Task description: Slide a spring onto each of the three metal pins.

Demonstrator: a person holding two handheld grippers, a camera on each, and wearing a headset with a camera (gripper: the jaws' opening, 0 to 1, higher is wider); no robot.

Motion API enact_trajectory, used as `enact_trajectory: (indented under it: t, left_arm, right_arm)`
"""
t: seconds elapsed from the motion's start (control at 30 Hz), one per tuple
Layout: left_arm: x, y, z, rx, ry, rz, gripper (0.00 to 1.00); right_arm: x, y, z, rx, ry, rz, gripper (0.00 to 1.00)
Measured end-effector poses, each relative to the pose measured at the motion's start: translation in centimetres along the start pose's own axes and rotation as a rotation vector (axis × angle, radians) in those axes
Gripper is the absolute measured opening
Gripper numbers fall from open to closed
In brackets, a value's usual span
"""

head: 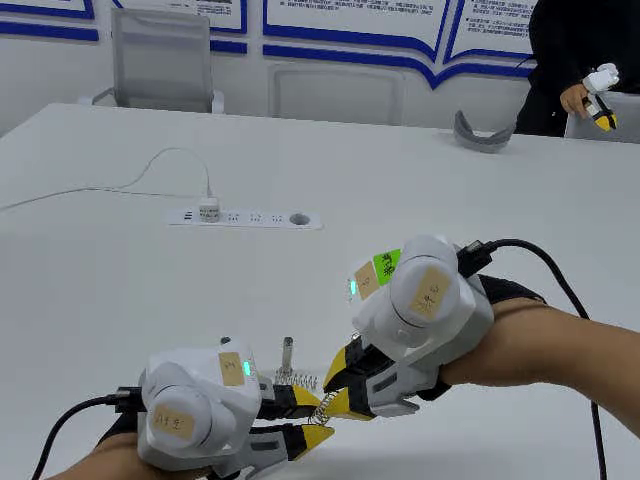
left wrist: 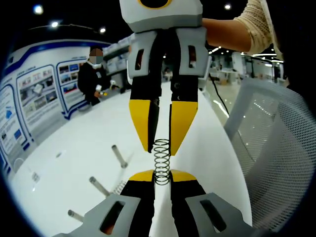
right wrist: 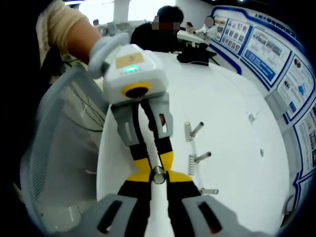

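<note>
A small steel spring (left wrist: 161, 160) is stretched between my two grippers, above the white table (head: 420, 190). My left gripper (left wrist: 161, 177) is shut on its lower end; my right gripper (left wrist: 160, 148) comes down from above, pinching the upper end. In the right gripper view the spring (right wrist: 158, 174) shows end-on between the right gripper (right wrist: 157, 177) tips, with the left gripper (right wrist: 155, 160) just beyond. Three metal pins stand in a row: two (right wrist: 197, 129) (right wrist: 203, 156) have springs (right wrist: 188, 132) (right wrist: 192, 164) at their bases, the third (right wrist: 210, 191) is bare. In the head view the left gripper (head: 312, 415) and right gripper (head: 338, 392) meet beside a pin (head: 287, 352).
A white power strip (head: 243, 217) with a plugged-in cable lies mid-table. A grey curved object (head: 482, 133) rests at the far edge. A person (head: 575, 50) stands at the back right. Chairs (head: 160, 60) line the far side, and a white mesh chair (left wrist: 276, 148) sits close by.
</note>
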State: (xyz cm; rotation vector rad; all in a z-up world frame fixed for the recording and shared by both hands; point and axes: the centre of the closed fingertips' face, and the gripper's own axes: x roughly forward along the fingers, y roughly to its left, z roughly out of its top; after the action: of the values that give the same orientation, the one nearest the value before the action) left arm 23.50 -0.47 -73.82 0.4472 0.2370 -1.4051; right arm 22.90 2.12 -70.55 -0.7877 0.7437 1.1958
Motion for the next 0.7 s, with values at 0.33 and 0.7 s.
enact_trajectory:
  t: [0.33, 0.7]
  left_arm:
    - [-0.03, 0.09, 0.73, -0.01, -0.028, 0.004, 0.11]
    - [-0.06, 0.38, 0.86, -0.025, -0.037, 0.016, 0.11]
  right_arm:
    - [0.58, -0.07, -0.66, 0.03, 0.006, 0.006, 0.14]
    - [0.62, -0.36, -0.6, 0.038, -0.001, 0.008, 0.12]
